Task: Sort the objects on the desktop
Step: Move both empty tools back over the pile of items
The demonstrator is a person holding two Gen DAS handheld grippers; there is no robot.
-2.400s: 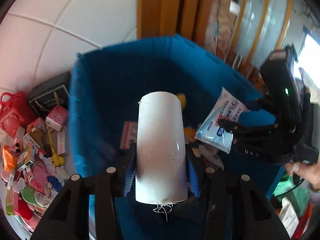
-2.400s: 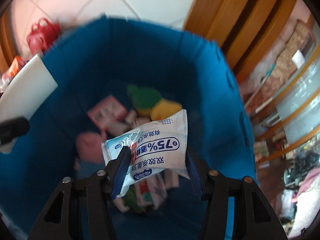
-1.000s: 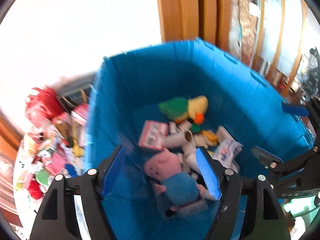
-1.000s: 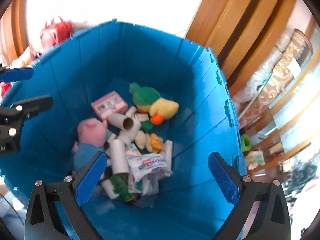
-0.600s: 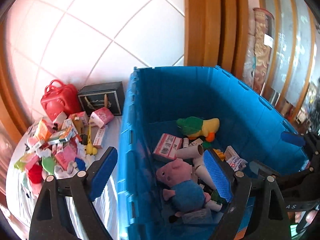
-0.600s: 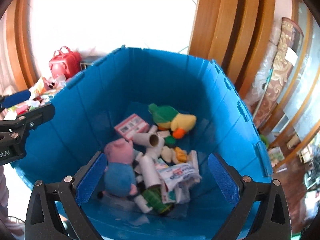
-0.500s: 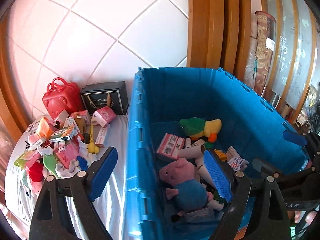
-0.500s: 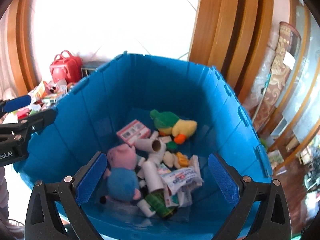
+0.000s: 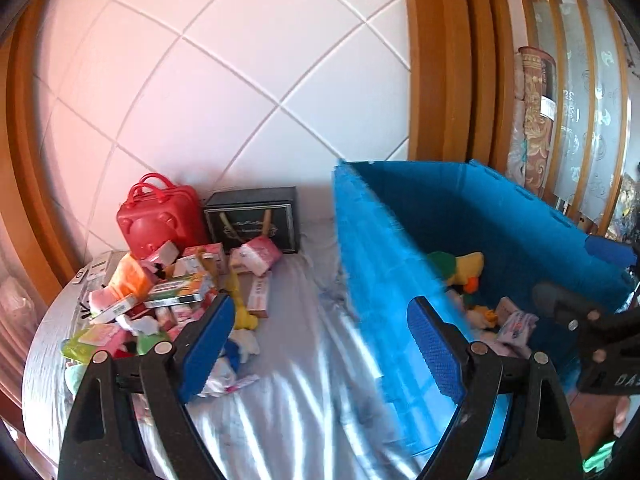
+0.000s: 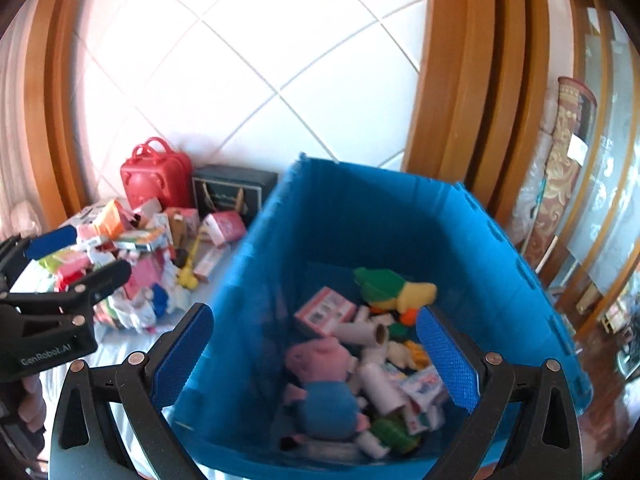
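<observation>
Both claws, left claw [image 9: 318, 350] and right claw [image 10: 314, 354], spread and empty | swung from blue bin [image 10: 400, 216] (drop done) toward worktop's clutter pile [image 9: 168, 292] | next pick.

Black tongs [image 9: 320, 344], blue ribbed pads [image 9: 434, 350]

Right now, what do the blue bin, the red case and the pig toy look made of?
Blue bin: rigid plastic, matte, ribbed walls with moulded notches along the rim.
Red case: hard glossy plastic, probably; moulded bear face, loop handles.
Pig toy: soft plush fabric, fuzzy and matte, rounded stuffed shape; the view is blurred.
</observation>
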